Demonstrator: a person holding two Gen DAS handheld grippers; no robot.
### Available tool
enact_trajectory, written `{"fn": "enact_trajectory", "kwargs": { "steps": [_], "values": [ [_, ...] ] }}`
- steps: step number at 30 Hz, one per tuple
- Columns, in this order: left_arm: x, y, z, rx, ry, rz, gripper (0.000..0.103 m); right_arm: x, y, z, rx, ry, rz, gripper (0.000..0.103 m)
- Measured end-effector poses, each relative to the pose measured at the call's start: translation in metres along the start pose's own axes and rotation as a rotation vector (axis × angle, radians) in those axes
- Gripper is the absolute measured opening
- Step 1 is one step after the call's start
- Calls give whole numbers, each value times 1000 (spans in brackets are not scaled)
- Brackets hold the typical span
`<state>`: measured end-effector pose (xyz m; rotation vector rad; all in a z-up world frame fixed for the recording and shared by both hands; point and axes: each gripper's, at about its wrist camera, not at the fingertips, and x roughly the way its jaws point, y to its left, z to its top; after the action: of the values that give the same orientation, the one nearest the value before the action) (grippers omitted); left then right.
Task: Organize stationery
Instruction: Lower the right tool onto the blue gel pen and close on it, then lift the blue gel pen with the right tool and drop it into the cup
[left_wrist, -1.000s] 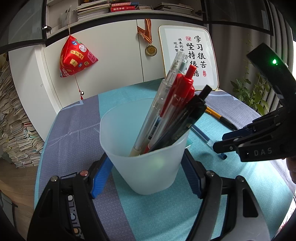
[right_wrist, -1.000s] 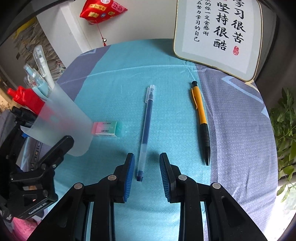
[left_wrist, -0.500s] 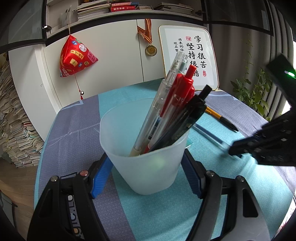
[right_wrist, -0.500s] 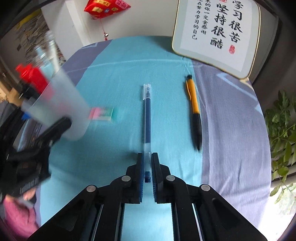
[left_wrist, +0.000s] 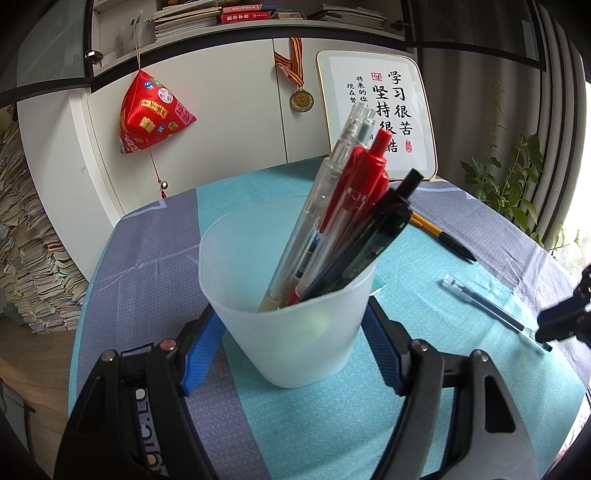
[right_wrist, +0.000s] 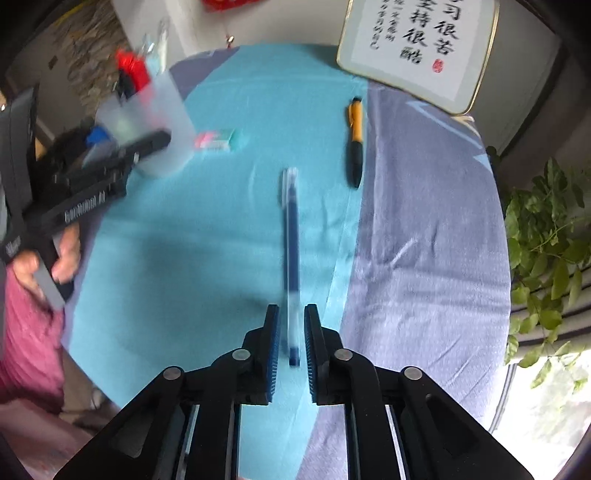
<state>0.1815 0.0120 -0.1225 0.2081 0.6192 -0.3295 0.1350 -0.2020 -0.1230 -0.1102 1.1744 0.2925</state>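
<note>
Between the right gripper's (right_wrist: 289, 341) slightly parted, just-opening pads, the blue pen's (right_wrist: 291, 236) light, slick tip end looks barely held; left gripper (left_wrist: 293, 341) clamps the cup (left_wrist: 291, 314).

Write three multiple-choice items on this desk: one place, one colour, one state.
1. Where is the eraser?
A. On the table beside the cup
B. Inside the cup
C. On the plant

2. What colours is the pen lying nearest the framed calligraphy?
A. Red and white
B. Orange and black
C. Green

3. How is the left gripper?
A. Open above the cup
B. Shut on the eraser
C. Shut on the cup

Key:
1 A: the right wrist view shows it flat on the cloth next to the cup.
2 B: orange barrel, black grip.
3 C: its blue pads press on the cup's two sides.
</note>
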Motion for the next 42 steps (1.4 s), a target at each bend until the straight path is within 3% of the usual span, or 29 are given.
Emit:
{"fn": "enact_trajectory", "kwargs": {
  "steps": [5, 14, 27, 31, 35, 42],
  "values": [
    [0, 0, 0, 1, 0, 1, 72, 4, -1, 24, 30, -46, -14, 19],
    [0, 0, 0, 0, 2, 0, 72, 34, 6, 66, 16, -23, -24, 19],
    [0, -1, 0, 0, 4, 0, 72, 54, 10, 84, -10, -17, -59, 19],
    [1, 0, -1, -1, 5, -1, 72, 55, 15, 87, -24, -20, -74, 13],
    [1, 0, -1, -1, 5, -1, 72, 27, 16, 89, 7, -97, -40, 13],
    [1, 0, -1, -1, 5, 0, 72, -61, 27, 83, 24, -300, 46, 13]
  ]
}}
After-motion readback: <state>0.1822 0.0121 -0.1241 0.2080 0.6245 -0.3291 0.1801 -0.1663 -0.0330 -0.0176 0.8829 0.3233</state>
